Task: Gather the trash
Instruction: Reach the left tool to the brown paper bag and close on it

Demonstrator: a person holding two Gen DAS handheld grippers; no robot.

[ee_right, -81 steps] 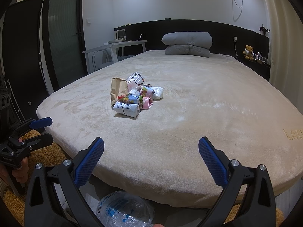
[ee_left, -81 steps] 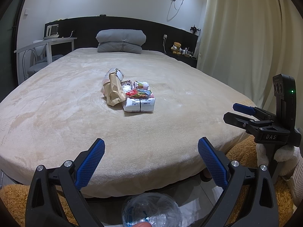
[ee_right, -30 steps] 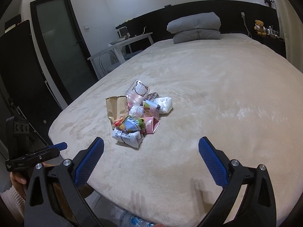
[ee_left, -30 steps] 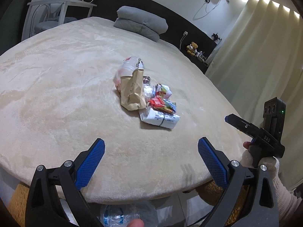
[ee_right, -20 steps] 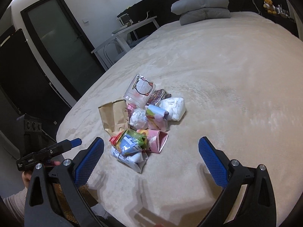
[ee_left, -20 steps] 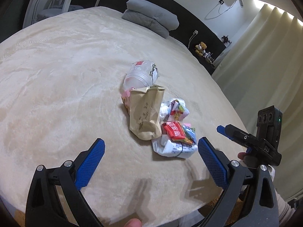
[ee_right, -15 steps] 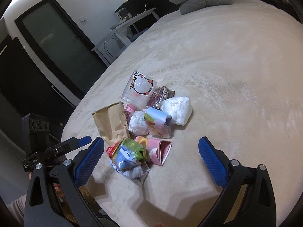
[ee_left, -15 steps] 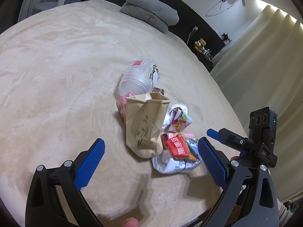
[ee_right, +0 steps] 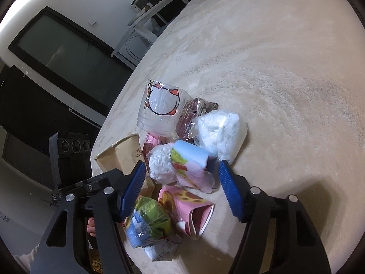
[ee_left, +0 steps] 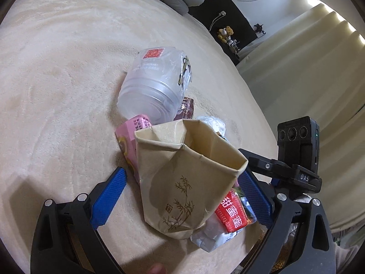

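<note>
Trash pile: lying on the beige bed [ee_left: 57,73], with the brown paper bag [ee_left: 189,182] taken as landmark.

- Brown paper bag: standing open-mouthed, bamboo print facing the left wrist camera. The left gripper [ee_left: 182,196] is spreading wide around it, blue pads on either side, neither visibly pressing the paper.
- Clear plastic cup [ee_left: 157,84]: lying on its side beyond the bag, base toward the camera. Only the right wrist view is showing its cartoon face print [ee_right: 160,105].
- Pink carton [ee_left: 130,141]: leaning against the bag's left side.
- Red snack packet [ee_left: 232,214]: lying at the bag's lower right, on a white wrapper [ee_left: 212,235].
- Colourful juice carton [ee_right: 191,166]: shown only by the right wrist camera, lying right of the bag. The right gripper [ee_right: 182,194] is straddling it, released, with gaps on both sides.
- White crumpled ball [ee_right: 160,164] and white plastic bundle [ee_right: 221,132]: flanking that carton, clear only from the right wrist.
- Green-and-blue packet [ee_right: 148,223] and open pink box [ee_right: 189,210]: lying nearest the right wrist camera.
- Dark red wrapper [ee_right: 191,114]: lying beside the cup.
</note>
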